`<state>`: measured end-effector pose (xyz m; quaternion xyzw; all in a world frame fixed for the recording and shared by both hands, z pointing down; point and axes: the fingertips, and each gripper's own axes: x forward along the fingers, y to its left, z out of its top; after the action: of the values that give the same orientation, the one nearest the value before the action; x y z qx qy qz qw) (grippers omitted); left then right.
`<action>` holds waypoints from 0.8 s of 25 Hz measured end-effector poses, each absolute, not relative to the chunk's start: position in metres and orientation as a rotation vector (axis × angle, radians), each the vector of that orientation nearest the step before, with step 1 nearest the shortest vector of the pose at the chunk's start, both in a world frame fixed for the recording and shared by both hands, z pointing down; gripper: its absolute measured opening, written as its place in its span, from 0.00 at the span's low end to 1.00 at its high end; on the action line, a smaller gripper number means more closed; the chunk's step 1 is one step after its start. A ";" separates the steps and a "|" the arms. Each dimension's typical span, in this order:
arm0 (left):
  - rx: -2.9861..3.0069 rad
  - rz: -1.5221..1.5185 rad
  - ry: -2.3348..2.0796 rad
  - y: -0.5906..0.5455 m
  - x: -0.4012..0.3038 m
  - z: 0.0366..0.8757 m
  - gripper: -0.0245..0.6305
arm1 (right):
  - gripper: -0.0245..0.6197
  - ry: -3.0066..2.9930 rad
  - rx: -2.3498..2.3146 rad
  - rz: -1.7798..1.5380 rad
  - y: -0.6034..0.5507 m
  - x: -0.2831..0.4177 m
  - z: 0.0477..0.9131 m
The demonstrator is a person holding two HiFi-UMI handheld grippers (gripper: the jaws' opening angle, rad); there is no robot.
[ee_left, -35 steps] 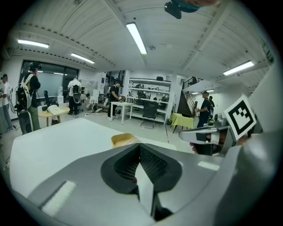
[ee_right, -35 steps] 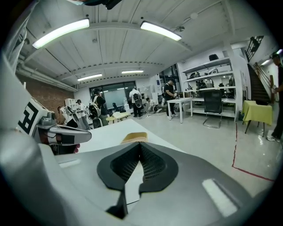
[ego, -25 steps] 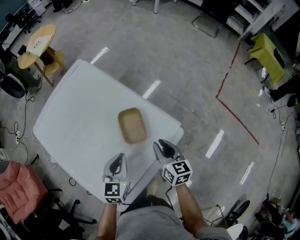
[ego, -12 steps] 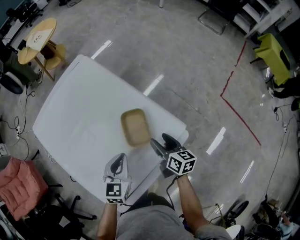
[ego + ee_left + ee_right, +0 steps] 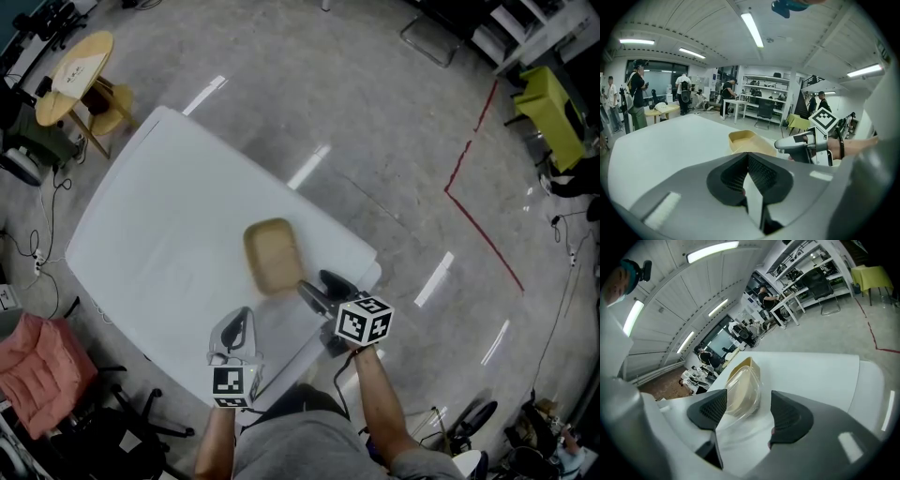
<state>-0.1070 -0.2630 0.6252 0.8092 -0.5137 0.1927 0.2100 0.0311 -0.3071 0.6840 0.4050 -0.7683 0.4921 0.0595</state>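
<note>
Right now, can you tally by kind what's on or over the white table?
Tan tray: 1
Clear plastic lid: 1
Tongs: 2, left tongs shut, right tongs open
Total: 4

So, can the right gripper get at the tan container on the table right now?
Likely yes: the right gripper is open, the tan container lies just ahead of it on the white table, with nothing between them.
</note>
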 end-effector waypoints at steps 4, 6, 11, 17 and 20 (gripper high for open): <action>2.246 0.540 -1.436 -0.265 -0.108 0.625 0.05 | 0.42 -2.311 1.223 1.512 -0.308 0.031 0.685; 2.245 0.538 -1.439 -0.266 -0.108 0.626 0.05 | 0.35 -2.302 1.236 1.502 -0.308 0.033 0.687; 2.242 0.535 -1.446 -0.267 -0.109 0.626 0.05 | 0.26 -2.289 1.272 1.496 -0.310 0.035 0.687; 2.247 0.532 -1.452 -0.266 -0.111 0.624 0.05 | 0.24 -2.293 1.300 1.501 -0.310 0.035 0.682; 2.251 0.528 -1.455 -0.265 -0.111 0.623 0.05 | 0.22 -2.306 1.308 1.494 -0.310 0.035 0.678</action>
<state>-0.1109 -0.2652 0.6227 0.8066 -0.5216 0.1894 0.2035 0.0355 -0.3103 0.6780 0.4293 -0.7569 0.4903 0.0493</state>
